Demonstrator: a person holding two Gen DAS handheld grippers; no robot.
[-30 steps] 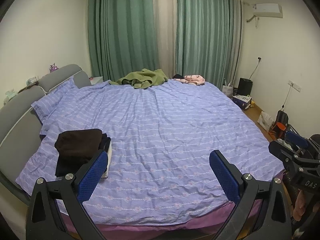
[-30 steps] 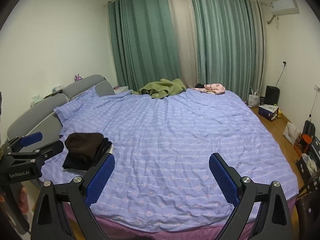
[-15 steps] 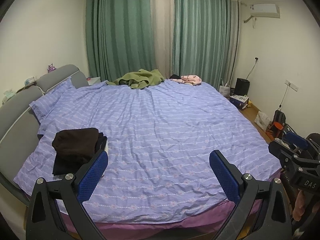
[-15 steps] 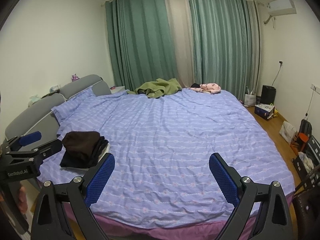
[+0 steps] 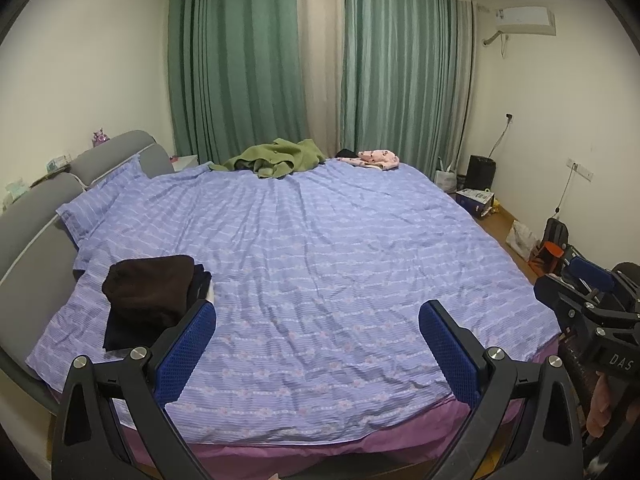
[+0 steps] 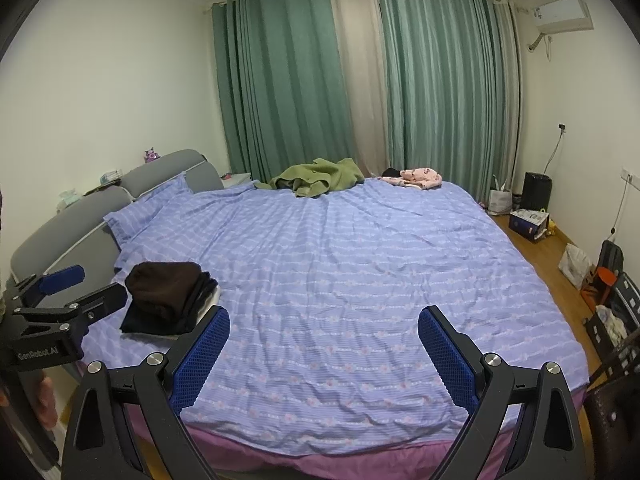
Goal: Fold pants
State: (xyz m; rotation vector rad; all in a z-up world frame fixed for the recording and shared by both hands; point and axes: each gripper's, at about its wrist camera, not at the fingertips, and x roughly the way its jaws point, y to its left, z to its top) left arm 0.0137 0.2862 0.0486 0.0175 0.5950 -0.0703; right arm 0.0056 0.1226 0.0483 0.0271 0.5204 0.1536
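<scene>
A stack of folded dark clothes [image 5: 150, 294] with a brown piece on top lies at the near left of the purple striped bed [image 5: 328, 256]; it also shows in the right wrist view [image 6: 168, 296]. My left gripper [image 5: 318, 344] is open and empty, held above the bed's near edge. My right gripper [image 6: 323, 346] is open and empty too, to the right of the left one. A crumpled olive-green garment [image 5: 276, 158] lies at the far edge of the bed, also in the right wrist view [image 6: 320, 178]. A pink garment [image 5: 378, 159] lies to its right.
A grey headboard [image 5: 36, 216] runs along the left. Green curtains [image 5: 248, 64] hang behind the bed. Boxes and bags [image 6: 528, 220] stand on the wooden floor at the right, with a black speaker [image 6: 538, 196] by the wall.
Both grippers have drawn back slightly from the bed and stayed open. Nothing on the bed has moved.
</scene>
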